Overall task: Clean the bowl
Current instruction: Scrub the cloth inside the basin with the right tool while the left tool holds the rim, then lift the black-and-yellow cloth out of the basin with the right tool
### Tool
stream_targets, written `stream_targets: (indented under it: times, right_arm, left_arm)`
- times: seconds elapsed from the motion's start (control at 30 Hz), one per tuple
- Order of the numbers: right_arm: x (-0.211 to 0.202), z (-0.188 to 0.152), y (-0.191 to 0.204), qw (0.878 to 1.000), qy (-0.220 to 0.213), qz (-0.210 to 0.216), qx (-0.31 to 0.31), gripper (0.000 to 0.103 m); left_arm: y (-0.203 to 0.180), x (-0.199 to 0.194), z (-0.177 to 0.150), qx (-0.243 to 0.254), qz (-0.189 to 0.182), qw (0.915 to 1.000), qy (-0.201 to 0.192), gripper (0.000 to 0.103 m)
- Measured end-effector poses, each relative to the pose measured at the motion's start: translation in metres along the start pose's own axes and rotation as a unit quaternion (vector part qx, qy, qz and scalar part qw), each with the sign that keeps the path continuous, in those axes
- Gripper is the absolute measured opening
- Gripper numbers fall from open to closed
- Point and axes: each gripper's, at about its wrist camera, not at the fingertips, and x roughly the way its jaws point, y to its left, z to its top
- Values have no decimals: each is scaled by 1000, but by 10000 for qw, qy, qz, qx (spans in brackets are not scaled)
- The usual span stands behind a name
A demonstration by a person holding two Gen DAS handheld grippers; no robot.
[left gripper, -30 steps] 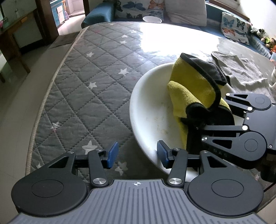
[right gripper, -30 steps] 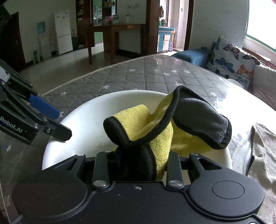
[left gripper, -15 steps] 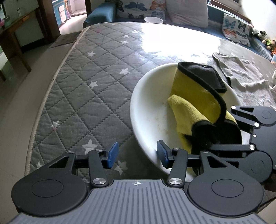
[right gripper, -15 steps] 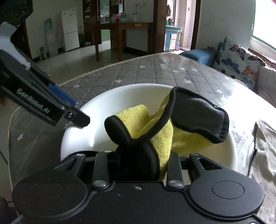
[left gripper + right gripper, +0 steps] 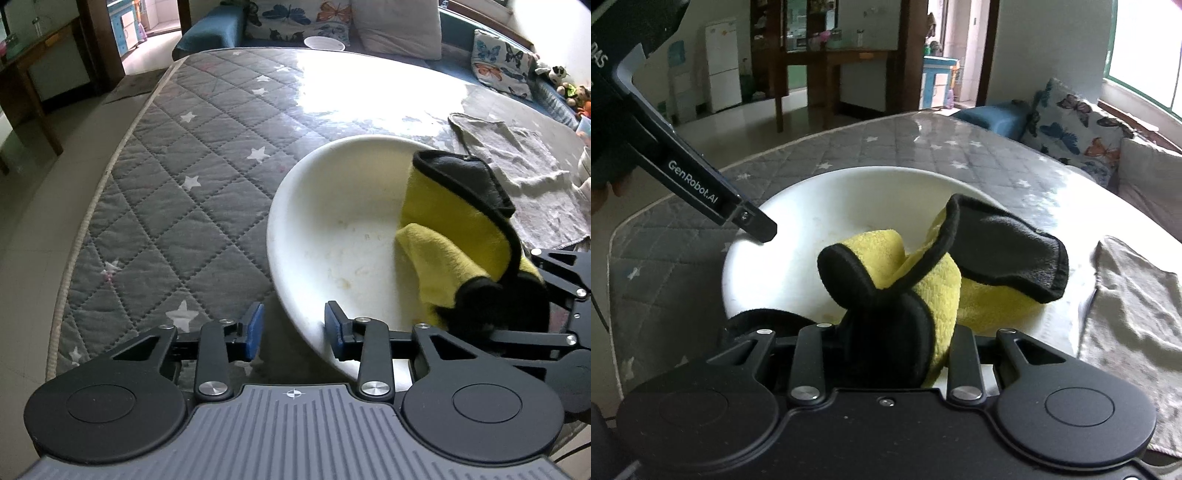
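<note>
White bowl (image 5: 332, 229) on the grey quilted surface (image 5: 192, 206), tilted, near rim lifted toward the left gripper (image 5: 293, 328). Left gripper wide open, blue pads (image 5: 255, 326) astride the bowl's near rim: one pad outside the wall, the other inside over the basin, neither clearly touching. Right gripper (image 5: 886, 354) clamped shut on the yellow-and-black cloth (image 5: 923, 273), fingertips buried in the folds and hidden in the right wrist view. Cloth bunched against the right half of the basin, black-edged flap (image 5: 465, 181) standing up near the far rim. Left and centre of the basin bare, with pale smears (image 5: 347, 273), possibly food residue, hard to tell in the glare.

Plenty of open quilt left of the bowl, out to the piped edge (image 5: 88, 221), then floor. Far side: wide bright patch of surface, small white cup (image 5: 324, 43) near the far edge. Right side tighter: grey towel (image 5: 517, 177) lying flat just beside the bowl.

Compared with a second ago: cloth and right gripper drawn toward the right rim, more bare basin exposed; left gripper closer in on the rim, same spread.
</note>
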Motion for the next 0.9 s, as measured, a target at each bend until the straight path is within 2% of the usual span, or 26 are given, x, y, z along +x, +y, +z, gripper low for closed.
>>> stream_targets:
  times: [0.07, 0.43, 0.8, 0.9]
  right_arm:
    - [-6, -1, -4, 9999, -62, -104, 39, 32]
    - [-38, -14, -27, 9968, -382, -506, 478, 32]
    - [-49, -33, -50, 9931, -343, -688, 890, 32]
    - [-51, -38, -49, 9929, -307, -798, 828, 32]
  left_arm:
    - [-2, 2, 1, 9, 1, 10000, -12, 27]
    - [1, 8, 6, -151, 89, 9998, -75, 25]
    - [8, 10, 9, -279, -9, 9995, -121, 24]
    - [8, 10, 8, -273, -22, 9995, -135, 24]
